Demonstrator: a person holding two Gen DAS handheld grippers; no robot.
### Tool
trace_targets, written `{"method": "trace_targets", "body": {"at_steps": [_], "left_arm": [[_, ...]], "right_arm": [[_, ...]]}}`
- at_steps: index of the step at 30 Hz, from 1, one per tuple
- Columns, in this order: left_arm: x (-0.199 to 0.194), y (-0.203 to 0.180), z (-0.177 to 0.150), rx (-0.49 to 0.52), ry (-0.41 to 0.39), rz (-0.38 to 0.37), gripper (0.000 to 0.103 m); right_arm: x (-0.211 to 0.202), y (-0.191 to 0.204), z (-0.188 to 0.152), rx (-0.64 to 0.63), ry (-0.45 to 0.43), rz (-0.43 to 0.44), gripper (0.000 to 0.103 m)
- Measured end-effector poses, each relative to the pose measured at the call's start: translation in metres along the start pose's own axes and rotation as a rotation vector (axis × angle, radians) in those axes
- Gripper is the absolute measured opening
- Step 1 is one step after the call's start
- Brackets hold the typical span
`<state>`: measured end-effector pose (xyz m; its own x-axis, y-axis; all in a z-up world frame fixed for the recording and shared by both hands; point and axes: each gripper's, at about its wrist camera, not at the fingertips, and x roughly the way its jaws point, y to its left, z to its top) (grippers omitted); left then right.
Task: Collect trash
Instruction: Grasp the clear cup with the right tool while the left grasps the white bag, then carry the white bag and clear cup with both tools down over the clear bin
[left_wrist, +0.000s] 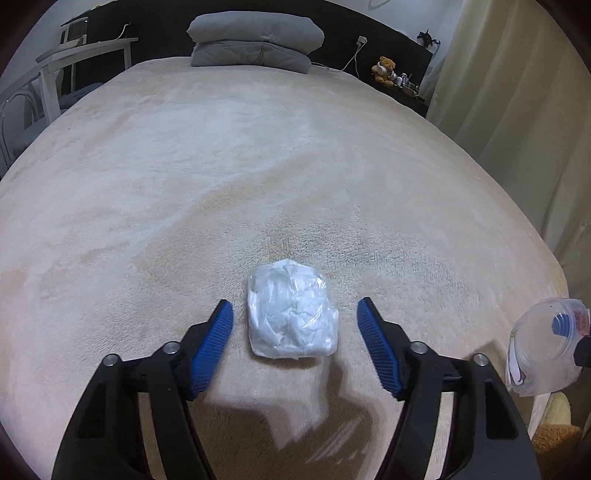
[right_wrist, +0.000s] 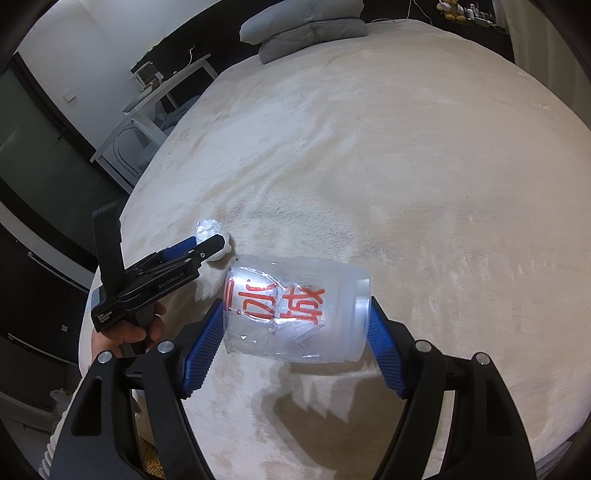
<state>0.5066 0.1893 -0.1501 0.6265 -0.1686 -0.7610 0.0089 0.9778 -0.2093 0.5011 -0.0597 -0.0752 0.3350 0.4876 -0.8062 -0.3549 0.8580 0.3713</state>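
Observation:
A crumpled white plastic bag (left_wrist: 291, 317) lies on the cream bed cover (left_wrist: 258, 166). My left gripper (left_wrist: 294, 305) straddles it with a blue pad on each side and a gap to both, so it is open. From the right wrist view the left gripper (right_wrist: 207, 247) is seen tilted down over the bag (right_wrist: 208, 230), with a person's hand (right_wrist: 125, 332) on its handle. My right gripper (right_wrist: 296, 314) is shut on a clear plastic cup (right_wrist: 332, 295) with red lettering, held sideways above the bed. The cup (left_wrist: 543, 347) also shows at the right edge of the left wrist view.
Two grey folded pillows (left_wrist: 255, 40) sit at the head of the bed. A white table and chair (left_wrist: 55, 74) stand off the left side. A teddy bear (left_wrist: 386, 70) rests on a dark shelf at the far right, beside a pale curtain (left_wrist: 517, 110).

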Motion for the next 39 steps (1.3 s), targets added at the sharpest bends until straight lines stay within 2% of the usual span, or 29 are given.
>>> {"method": "trace_targets", "body": {"at_steps": [2, 6, 13, 22, 28, 39], "left_arm": [[0.005, -0.004, 0.000, 0.016, 0.017, 0.016, 0.053], [0.006, -0.009, 0.000, 0.040, 0.014, 0.043, 0.047], [-0.010, -0.020, 0.000, 0.065, -0.006, 0.041, 0.044], [-0.068, -0.044, -0.013, 0.060, -0.073, 0.016, 0.044], [-0.113, -0.063, -0.036, 0.031, -0.113, -0.018, 0.044], [-0.189, -0.103, -0.106, 0.000, -0.173, -0.081, 0.044]], "right_arm": [[-0.002, -0.002, -0.002, -0.002, -0.001, 0.001, 0.073], [-0.005, -0.006, -0.004, 0.003, 0.001, 0.003, 0.073], [-0.021, -0.009, -0.012, 0.028, -0.015, 0.007, 0.073], [-0.064, 0.002, -0.040, 0.012, -0.057, 0.012, 0.073], [-0.101, 0.014, -0.067, 0.005, -0.073, 0.033, 0.073], [-0.180, 0.038, -0.129, -0.047, -0.126, 0.024, 0.073]]}}
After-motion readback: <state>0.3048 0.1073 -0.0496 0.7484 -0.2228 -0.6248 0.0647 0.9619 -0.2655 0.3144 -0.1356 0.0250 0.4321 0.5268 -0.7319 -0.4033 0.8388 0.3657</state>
